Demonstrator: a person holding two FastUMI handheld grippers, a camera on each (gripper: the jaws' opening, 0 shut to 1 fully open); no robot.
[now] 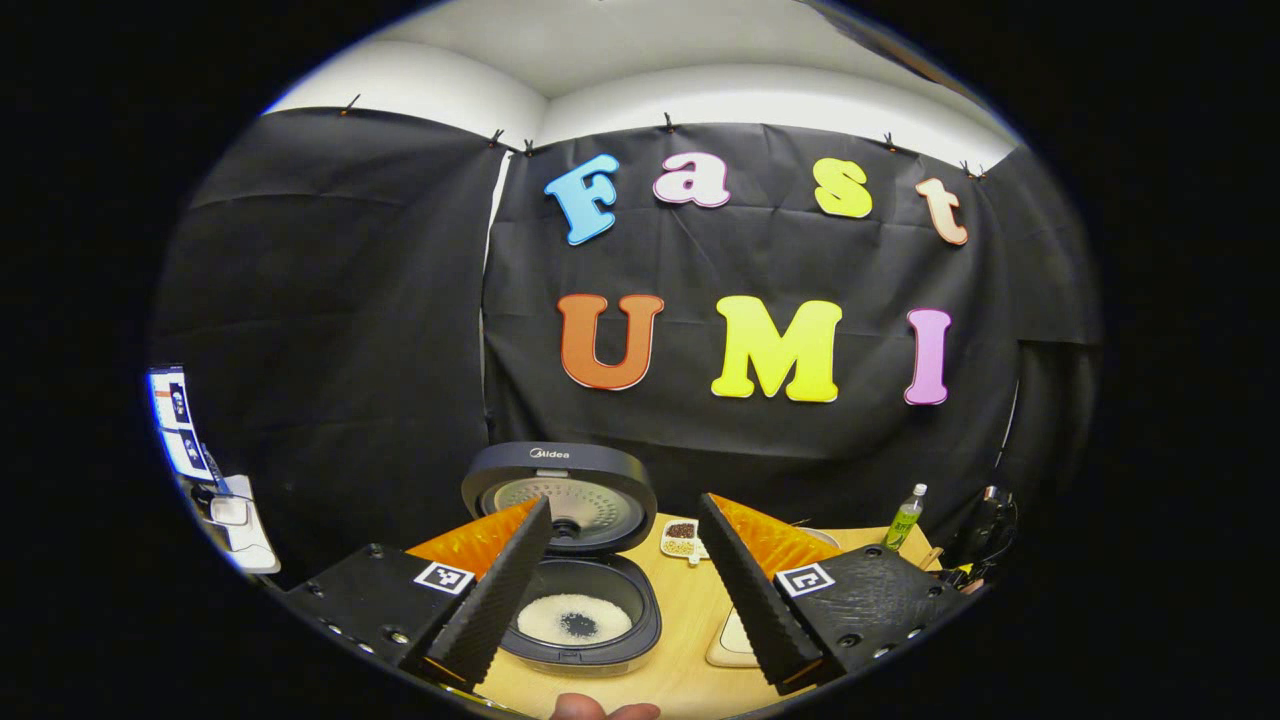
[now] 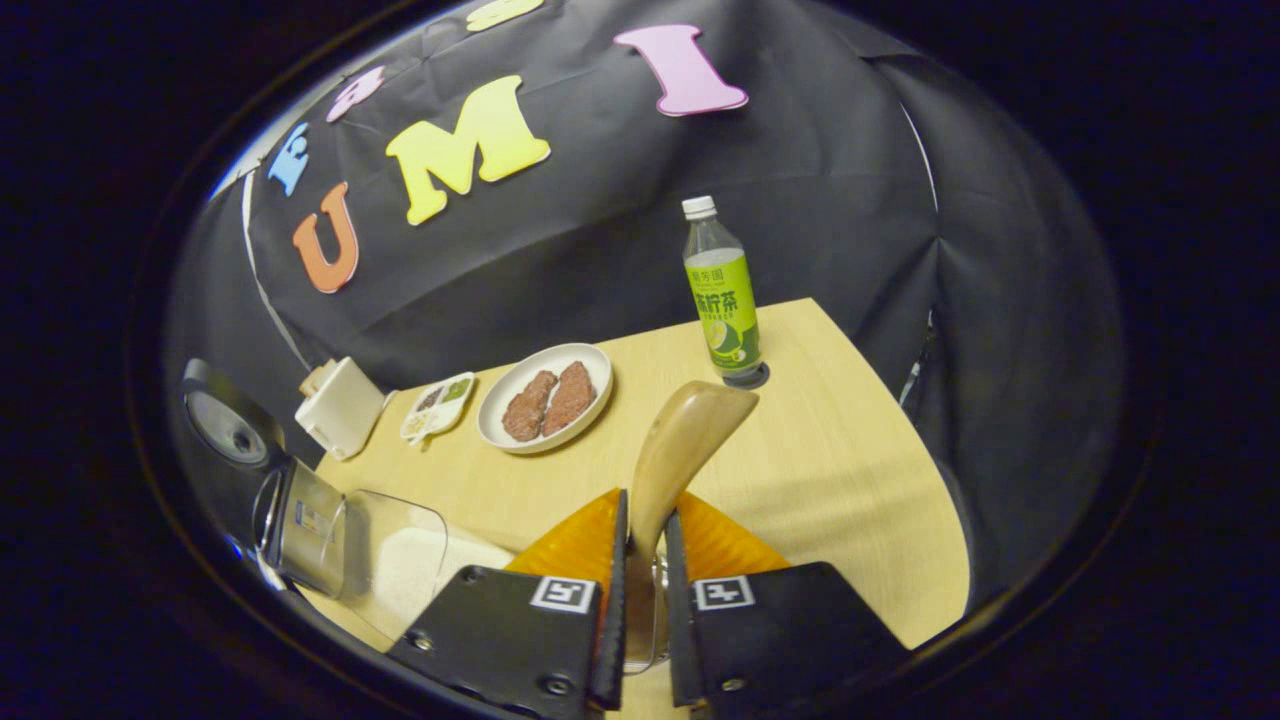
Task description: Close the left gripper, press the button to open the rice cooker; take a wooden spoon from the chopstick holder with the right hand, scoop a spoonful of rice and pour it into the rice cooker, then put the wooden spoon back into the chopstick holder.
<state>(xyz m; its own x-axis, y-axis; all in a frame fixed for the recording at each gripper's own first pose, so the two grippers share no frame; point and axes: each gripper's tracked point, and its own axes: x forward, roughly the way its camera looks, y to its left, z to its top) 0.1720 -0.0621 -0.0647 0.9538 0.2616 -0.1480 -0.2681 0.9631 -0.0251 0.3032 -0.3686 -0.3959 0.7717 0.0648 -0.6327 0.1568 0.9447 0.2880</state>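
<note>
Right gripper view had the spoon (image 2: 680, 445) clamped between the right gripper's (image 2: 640, 560) closed fingers, bowl up and empty, above the table (image 2: 850, 450) – likely headed back to the holder, so lower it handle-first and release only once seated. Left gripper view showed the cooker (image 1: 580, 560) open with rice inside, framed by the left gripper (image 1: 625, 580), jaws wide apart – nothing held

Your round dark rice cooker (image 1: 580, 610) sits open on the pale wooden table (image 2: 840, 460), rice inside. Behind your wooden spoon (image 2: 680, 440), an oval white plate (image 2: 545, 398) lies left of a green-labelled bottle (image 2: 722, 295).
</note>
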